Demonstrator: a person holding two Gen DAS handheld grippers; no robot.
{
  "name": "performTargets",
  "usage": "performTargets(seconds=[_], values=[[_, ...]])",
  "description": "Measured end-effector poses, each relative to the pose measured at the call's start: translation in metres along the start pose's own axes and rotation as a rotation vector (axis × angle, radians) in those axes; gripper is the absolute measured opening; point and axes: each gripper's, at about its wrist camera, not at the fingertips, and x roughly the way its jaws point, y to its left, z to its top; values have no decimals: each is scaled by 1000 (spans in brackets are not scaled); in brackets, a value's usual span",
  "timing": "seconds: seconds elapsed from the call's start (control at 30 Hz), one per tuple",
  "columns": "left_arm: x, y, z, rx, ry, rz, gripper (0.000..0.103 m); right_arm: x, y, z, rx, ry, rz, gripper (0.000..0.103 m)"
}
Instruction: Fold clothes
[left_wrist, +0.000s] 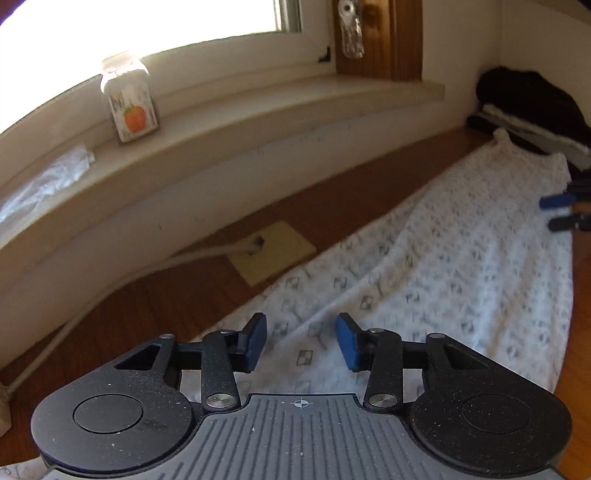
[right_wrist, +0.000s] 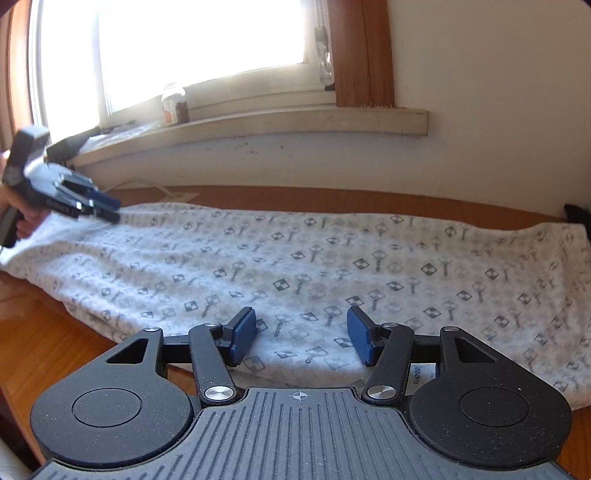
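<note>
patterned garment (right_wrist: 332, 266) flat beneath both grippers' spread fingers (left_wrist: 255, 341)

Left wrist view sits low at one end of the patterned cloth (left_wrist: 443, 258), looking along it. Right wrist view faces the window (right_wrist: 184, 44) across its near edge. Both share cloth, windowsill (left_wrist: 258, 110) and jar (left_wrist: 129, 107).

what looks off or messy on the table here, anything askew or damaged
Nothing looks damaged or spilled. The patterned white garment lies stretched along the wooden table, with a few soft ridges in the cloth. Both the left gripper and right gripper are open above it, holding nothing.
</note>
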Motion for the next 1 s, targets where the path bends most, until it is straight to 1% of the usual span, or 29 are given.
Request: performTargets(seconds=[0.07,0.13,0.2,0.27,0.3,0.33,0.37,0.4,0.47,0.6,0.67,0.7,0.73,0.77,0.8,0.97,1.0], values=[[-1,7,-3,-27,-9,12,51,-1,-2,-1,14,1,18,57],[-3,15,-6,-60,-27,19,60,-2,-4,-1,29,-4,32,58],[-5,23,-8,-93,-44,26,60,-3,-5,-2,40,-12,36,58],[-4,34,-7,-145,-52,11,57,-4,-5,-2,48,-18,38,58],[-3,41,-6,-174,-55,1,52,-4,-5,-2,49,-19,39,58],[-2,47,-5,-202,-59,-9,43,-4,-5,-2,50,-20,39,58],[0,51,-4,-216,-58,-28,40,-4,-5,-2,52,-20,40,58],[4,52,-3,-218,-50,-46,38,-4,-6,-2,53,-19,40,58],[11,49,-1,-193,-29,-57,38,-4,-6,-2,54,-16,39,59],[15,39,3,-138,-19,-26,41,-2,-5,-1,46,-2,40,59],[16,36,5,-116,-13,-27,40,-1,-3,-1,35,5,40,61],[15,35,6,-111,-24,-19,39,-1,-3,-1,29,7,41,62],[12,35,7,-110,-43,-5,34,-1,-2,-1,26,9,40,63],[9,34,8,-110,-62,9,26,0,-2,-1,25,9,40,63],[7,34,9,-109,-81,22,0,0,-1,-1,23,10,39,63],[-6,33,13,-106,-175,91,0,0,-1,-1,23,11,40,63],[-8,35,14,-117,-185,92,0,0,-1,-1,21,11,39,63]])
